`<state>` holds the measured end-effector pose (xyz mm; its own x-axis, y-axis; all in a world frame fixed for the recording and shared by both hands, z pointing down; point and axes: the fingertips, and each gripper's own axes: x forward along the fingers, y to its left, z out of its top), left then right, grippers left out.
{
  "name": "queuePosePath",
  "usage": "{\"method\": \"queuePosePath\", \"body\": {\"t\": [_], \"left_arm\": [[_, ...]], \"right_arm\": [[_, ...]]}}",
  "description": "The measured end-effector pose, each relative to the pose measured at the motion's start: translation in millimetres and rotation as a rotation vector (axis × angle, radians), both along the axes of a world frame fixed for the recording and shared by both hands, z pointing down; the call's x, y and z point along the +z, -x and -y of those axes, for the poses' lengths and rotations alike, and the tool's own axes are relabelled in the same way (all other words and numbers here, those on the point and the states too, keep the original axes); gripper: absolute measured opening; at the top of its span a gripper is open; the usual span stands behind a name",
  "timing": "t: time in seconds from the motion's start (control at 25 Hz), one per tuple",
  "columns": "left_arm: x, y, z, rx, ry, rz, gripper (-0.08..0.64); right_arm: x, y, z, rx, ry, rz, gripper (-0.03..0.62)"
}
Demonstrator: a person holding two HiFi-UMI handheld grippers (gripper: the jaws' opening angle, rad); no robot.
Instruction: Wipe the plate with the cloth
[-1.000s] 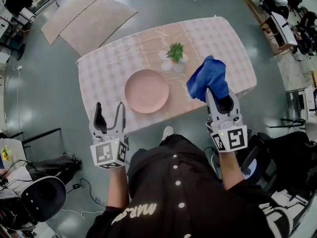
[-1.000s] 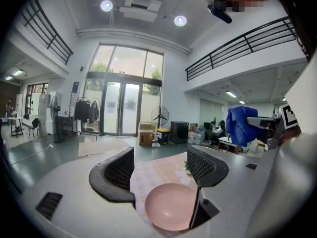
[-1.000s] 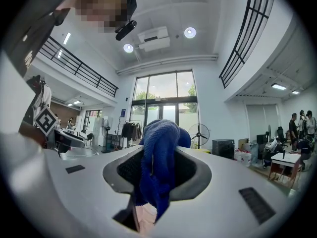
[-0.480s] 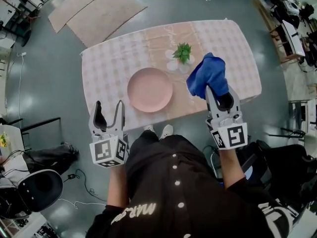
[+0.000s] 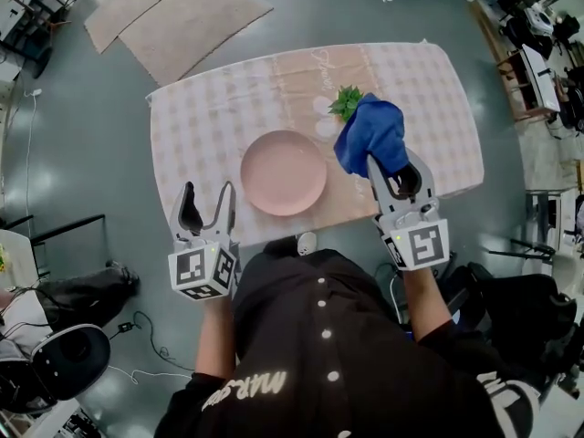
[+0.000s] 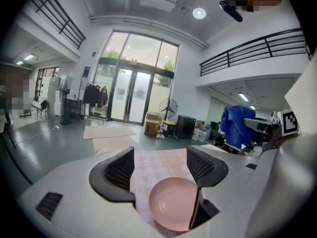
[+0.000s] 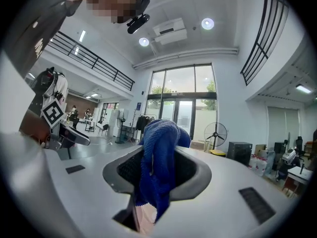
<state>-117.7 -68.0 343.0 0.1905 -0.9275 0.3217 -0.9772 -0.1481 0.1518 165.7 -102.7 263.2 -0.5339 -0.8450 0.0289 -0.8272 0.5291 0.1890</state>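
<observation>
Nearest the person, left gripper [image 5: 207, 197] hangs off the table's [image 5: 196, 121] front edge, jaws apart, nothing held. Its own view frames the plate [image 6: 174, 203] between them. Right gripper [image 5: 391, 173] is over the table, clamped on the blue cloth [image 5: 372, 133]; its own view shows the pinch close up. Plate sits mid-table, cloth just right of it. Plant [image 5: 347, 101] behind the cloth, head view only.
</observation>
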Motion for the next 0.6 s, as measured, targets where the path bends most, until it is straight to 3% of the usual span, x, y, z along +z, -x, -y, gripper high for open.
{"method": "queuePosePath", "body": {"t": [0.6], "left_arm": [[84,6,38,0.044,0.165,-0.001,0.325]], "right_arm": [[51,62,55,-0.123,0.032,-0.117,0.121]]}}
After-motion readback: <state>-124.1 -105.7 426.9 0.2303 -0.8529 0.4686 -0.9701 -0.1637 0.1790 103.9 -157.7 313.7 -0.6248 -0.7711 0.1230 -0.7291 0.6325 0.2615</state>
